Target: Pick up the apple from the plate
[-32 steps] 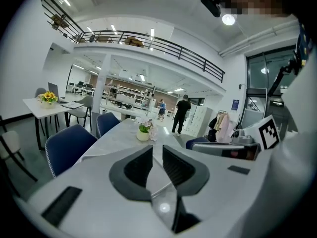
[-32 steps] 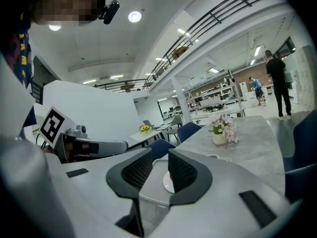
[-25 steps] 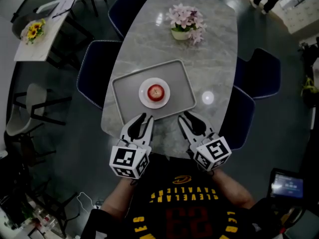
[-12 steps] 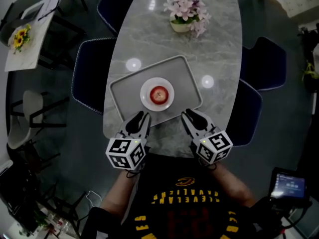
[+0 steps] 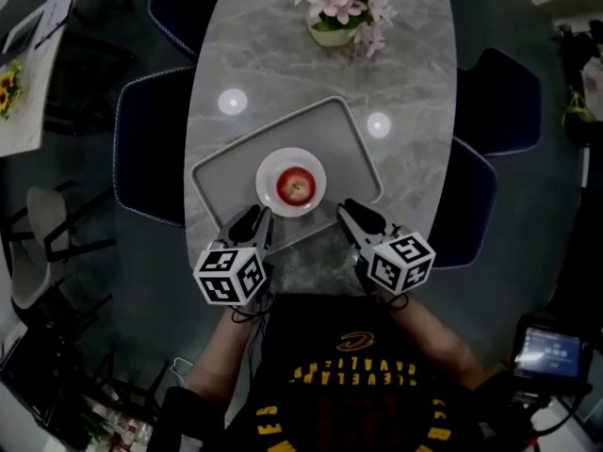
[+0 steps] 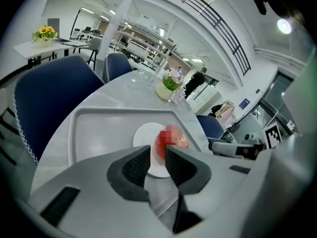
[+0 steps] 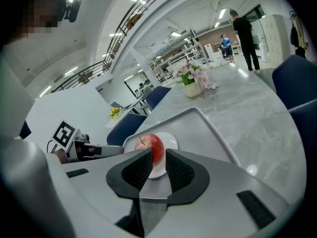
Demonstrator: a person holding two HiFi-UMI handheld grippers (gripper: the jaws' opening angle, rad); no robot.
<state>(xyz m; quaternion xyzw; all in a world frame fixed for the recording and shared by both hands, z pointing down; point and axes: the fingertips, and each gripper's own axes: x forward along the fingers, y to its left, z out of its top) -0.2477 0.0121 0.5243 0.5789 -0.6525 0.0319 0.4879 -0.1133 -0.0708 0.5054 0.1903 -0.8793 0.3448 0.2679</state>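
Before plate [image 5: 268,169]: left claw [image 6: 158,152], right claw [image 7: 159,154] barely parted, empty.

grey tray [image 5: 224,175] on near end of oval marble table [image 5: 415,73]; pink flower pot [image 5: 339,9] at table's far end; blue chairs [image 5: 146,158] flank table.

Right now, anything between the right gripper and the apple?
Nothing visible. The right gripper is at the near edge of the tray, jaws apart and empty; only bare tray lies between it and the apple on the plate.
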